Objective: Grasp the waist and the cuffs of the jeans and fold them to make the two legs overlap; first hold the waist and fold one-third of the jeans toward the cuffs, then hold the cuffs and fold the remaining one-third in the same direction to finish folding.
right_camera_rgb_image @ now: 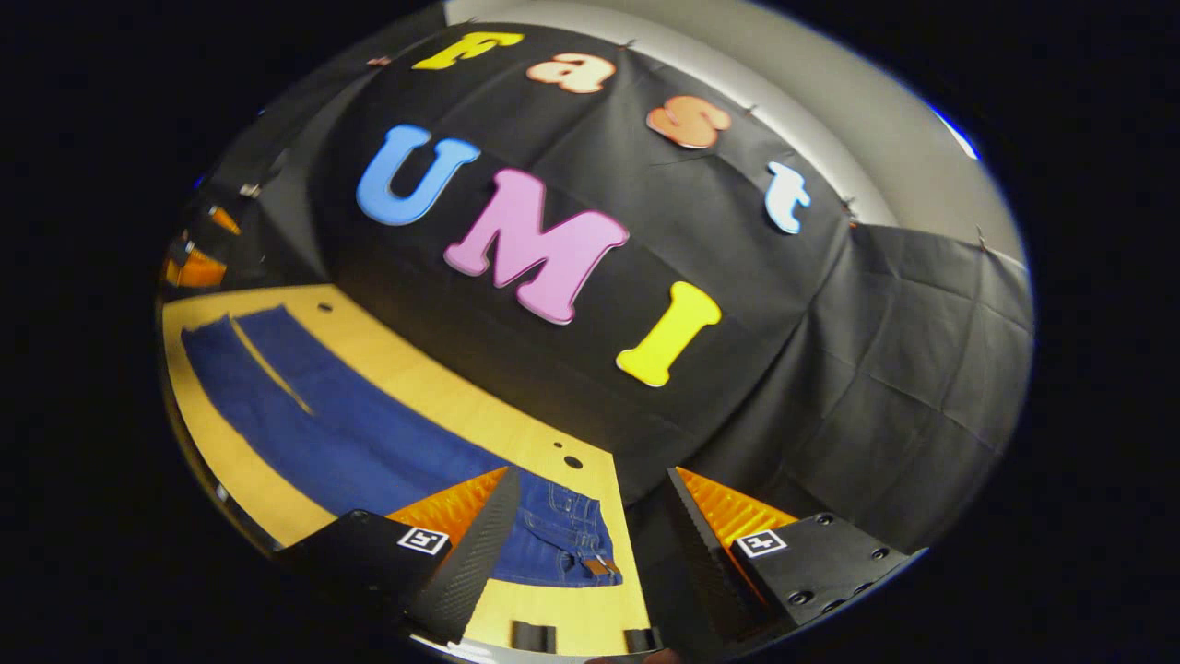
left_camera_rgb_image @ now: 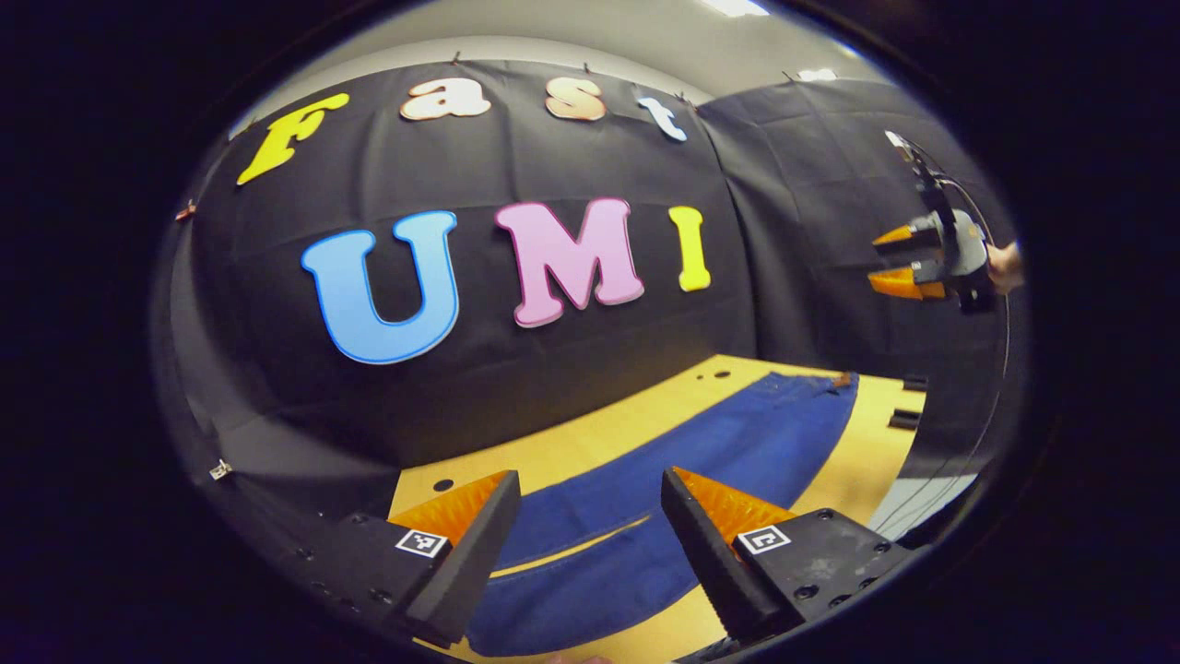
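Jeans [left_camera_rgb_image: 701,461] lie flat and unfolded along the wooden table [left_camera_rgb_image: 590,433], both legs side by side with a thin strip of table showing between them. Waist [right_camera_rgb_image: 576,539] sits near the table's end edge, close to the black cloth wall [right_camera_rgb_image: 830,369]; cuffs toward the opposite end. Left gripper [left_camera_rgb_image: 590,530] hovers above the cuff end, jaws spread wide, nothing between them. Right gripper [right_camera_rgb_image: 590,530] hovers above the waist end, jaws also spread wide and empty, one finger over the denim, the other over the cloth wall. In the left gripper view the right gripper shows far off, raised well above the table, a hand [left_camera_rgb_image: 1005,266] behind it
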A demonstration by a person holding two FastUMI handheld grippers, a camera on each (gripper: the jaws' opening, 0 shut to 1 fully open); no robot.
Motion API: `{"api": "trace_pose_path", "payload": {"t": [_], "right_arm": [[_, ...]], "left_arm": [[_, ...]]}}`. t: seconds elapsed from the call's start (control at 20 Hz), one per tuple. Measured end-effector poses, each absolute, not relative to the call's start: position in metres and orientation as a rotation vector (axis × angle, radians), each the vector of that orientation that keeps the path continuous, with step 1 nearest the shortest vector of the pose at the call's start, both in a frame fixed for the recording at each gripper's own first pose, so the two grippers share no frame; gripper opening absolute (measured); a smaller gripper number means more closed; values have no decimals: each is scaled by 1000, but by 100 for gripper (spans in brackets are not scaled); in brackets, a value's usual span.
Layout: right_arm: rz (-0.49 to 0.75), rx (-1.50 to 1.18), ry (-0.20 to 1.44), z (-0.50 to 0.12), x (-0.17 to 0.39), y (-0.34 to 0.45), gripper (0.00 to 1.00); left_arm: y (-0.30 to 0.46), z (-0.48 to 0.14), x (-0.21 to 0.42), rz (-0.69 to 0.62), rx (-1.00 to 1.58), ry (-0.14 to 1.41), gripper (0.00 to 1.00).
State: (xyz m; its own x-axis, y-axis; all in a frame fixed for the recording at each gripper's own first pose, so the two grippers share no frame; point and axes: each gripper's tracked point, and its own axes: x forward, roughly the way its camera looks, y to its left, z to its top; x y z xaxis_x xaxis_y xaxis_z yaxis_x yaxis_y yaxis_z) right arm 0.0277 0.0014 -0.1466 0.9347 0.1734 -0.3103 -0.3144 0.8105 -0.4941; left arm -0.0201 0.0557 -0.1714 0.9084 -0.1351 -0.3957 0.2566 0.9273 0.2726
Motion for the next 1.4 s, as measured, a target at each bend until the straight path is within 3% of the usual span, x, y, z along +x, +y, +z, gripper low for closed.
{"api": "trace_pose_path", "payload": {"t": [0.3,0.6,0.8,1.0,1.4], "right_arm": [[558,-950,404,-277,40,-9,96],[825,-1171,483,-364,51,-29,97],[927,-1258,543,-413,59,-62,97],[993,-1317,584,-439,62,-87,97],[1042,-1457,667,-479,68,-131,97]], "left_arm": [[99,-259,-47,-465,730,612,98],[150,-327,-79,-635,920,852,98],[181,-363,-101,-740,1003,1022,98],[212,-394,-111,-762,1010,1159,98],[213,-399,-102,-867,1063,1166,94]]}}
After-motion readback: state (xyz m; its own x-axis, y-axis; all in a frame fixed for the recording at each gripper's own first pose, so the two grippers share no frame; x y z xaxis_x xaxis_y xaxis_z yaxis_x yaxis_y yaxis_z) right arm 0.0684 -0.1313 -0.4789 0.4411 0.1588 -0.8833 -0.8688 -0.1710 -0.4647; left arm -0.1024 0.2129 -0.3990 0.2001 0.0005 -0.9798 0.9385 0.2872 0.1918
